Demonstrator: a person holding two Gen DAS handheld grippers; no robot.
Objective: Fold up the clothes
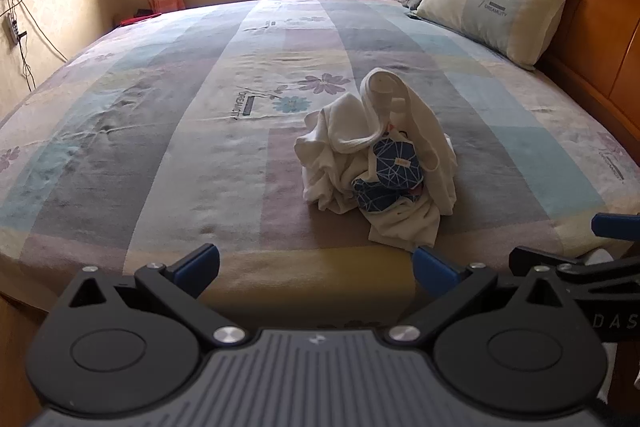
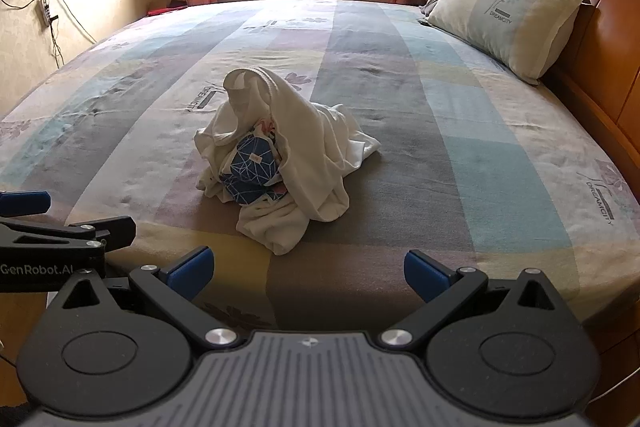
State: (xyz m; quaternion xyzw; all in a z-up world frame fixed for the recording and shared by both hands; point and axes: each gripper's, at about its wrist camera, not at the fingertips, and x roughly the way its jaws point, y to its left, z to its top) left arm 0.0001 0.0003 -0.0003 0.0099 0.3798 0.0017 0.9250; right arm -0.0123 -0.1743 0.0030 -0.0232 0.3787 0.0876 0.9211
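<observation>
I'm holding the left claw [image 1: 316, 261] and right claw [image 2: 307, 269] released, facing the crumpled white garment [image 2: 304, 163] lying on the bed [image 2: 460, 155]; a pillow [image 2: 504, 19] is sitting well apart.

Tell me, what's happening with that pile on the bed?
A person holds a hand-held gripper in each hand, both aimed at a crumpled white garment with a blue patterned patch, heaped on the bed. The left hand-held gripper and the right hand-held gripper are both wide open and hold nothing. Neither touches the cloth, so no folding has begun.
</observation>
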